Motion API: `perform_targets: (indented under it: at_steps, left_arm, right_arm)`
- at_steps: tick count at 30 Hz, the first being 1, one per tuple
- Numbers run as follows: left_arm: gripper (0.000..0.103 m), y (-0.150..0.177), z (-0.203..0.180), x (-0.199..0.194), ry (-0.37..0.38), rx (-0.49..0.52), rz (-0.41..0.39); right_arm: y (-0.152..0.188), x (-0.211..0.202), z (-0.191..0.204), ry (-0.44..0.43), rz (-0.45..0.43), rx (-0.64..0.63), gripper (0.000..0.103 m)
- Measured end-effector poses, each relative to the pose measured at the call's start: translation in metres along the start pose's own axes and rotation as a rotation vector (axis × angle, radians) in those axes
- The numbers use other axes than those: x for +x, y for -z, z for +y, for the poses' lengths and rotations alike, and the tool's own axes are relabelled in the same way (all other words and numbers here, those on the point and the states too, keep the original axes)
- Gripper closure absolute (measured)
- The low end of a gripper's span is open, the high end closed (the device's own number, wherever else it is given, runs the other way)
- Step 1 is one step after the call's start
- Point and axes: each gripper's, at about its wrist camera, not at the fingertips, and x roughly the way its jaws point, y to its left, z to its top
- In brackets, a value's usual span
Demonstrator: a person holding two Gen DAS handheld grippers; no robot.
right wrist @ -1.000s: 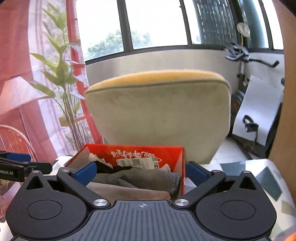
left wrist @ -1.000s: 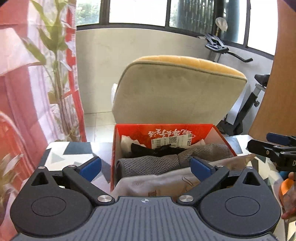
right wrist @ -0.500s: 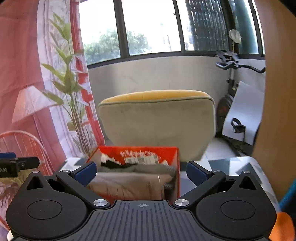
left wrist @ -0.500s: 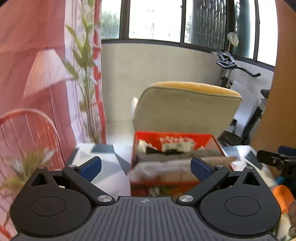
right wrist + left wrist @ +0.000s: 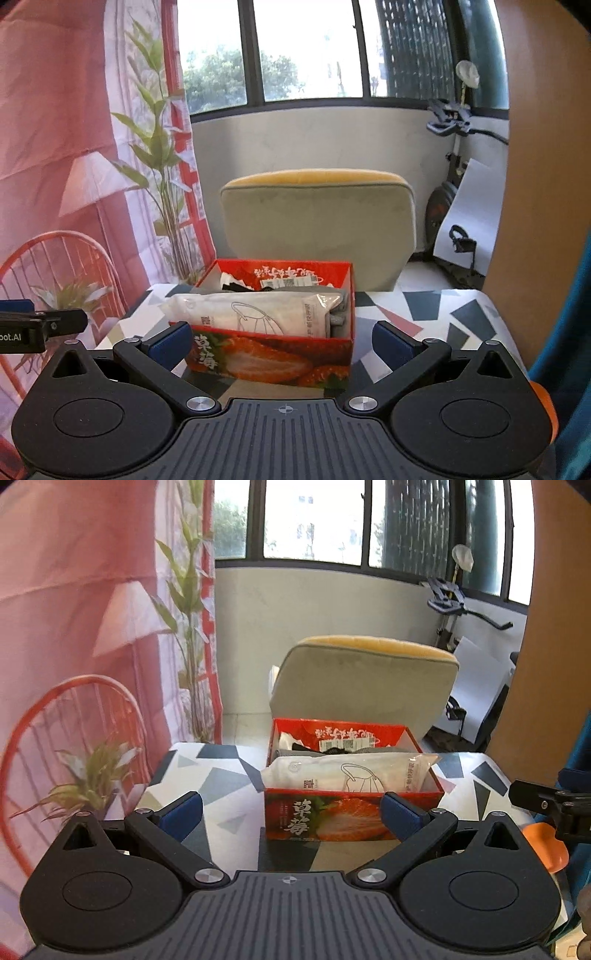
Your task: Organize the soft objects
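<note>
A red strawberry-print box (image 5: 332, 821) (image 5: 273, 360) stands on a table with a white, grey-triangle cloth (image 5: 218, 775) (image 5: 443, 317). A white plastic packet (image 5: 351, 773) (image 5: 255, 312) lies on top of the box's contents, over grey cloth (image 5: 338, 315) and black and white items at the back. My left gripper (image 5: 291, 814) is open, held back from the box's near face with nothing between its blue pads. My right gripper (image 5: 282, 341) is open too, also short of the box and empty. Each gripper's tip shows at the other view's edge.
A beige chair with a yellow top (image 5: 364, 679) (image 5: 319, 221) stands just behind the table. A pink printed curtain (image 5: 92, 609) hangs at the left, an exercise bike (image 5: 454, 602) at the right by a wooden panel (image 5: 543, 184). Something orange (image 5: 546, 845) is at my right.
Both grippers have pulled back and away from the box, which now looks smaller, with its front face in view. Both stay open and empty. The packet stays in the box.
</note>
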Motion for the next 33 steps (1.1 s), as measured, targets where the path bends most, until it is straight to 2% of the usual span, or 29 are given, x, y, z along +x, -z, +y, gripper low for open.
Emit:
perform_targets:
  at_steps: [6, 11, 17, 22, 33]
  left_arm:
    - [0.000, 0.012, -0.015, -0.052, -0.065, 0.054, -0.085]
    - [0.000, 0.011, -0.019, -0.087, -0.047, 0.052, -0.126]
    - [0.000, 0.013, -0.025, -0.108, -0.035, 0.043, -0.161]
    - [0.000, 0.015, -0.029, -0.110, -0.057, 0.046, -0.165]
    - [0.000, 0.015, -0.024, -0.114, -0.084, 0.025, -0.178]
  right_arm:
    - [0.008, -0.051, 0.010, 0.031, -0.061, -0.022, 0.000]
    - [0.012, -0.091, 0.014, 0.060, -0.108, -0.028, 0.000]
    - [0.014, -0.128, 0.017, 0.070, -0.158, -0.035, 0.000]
    - [0.012, -0.139, 0.018, 0.083, -0.179, -0.049, 0.000]
    - [0.012, -0.139, 0.015, 0.089, -0.159, -0.035, 0.000]
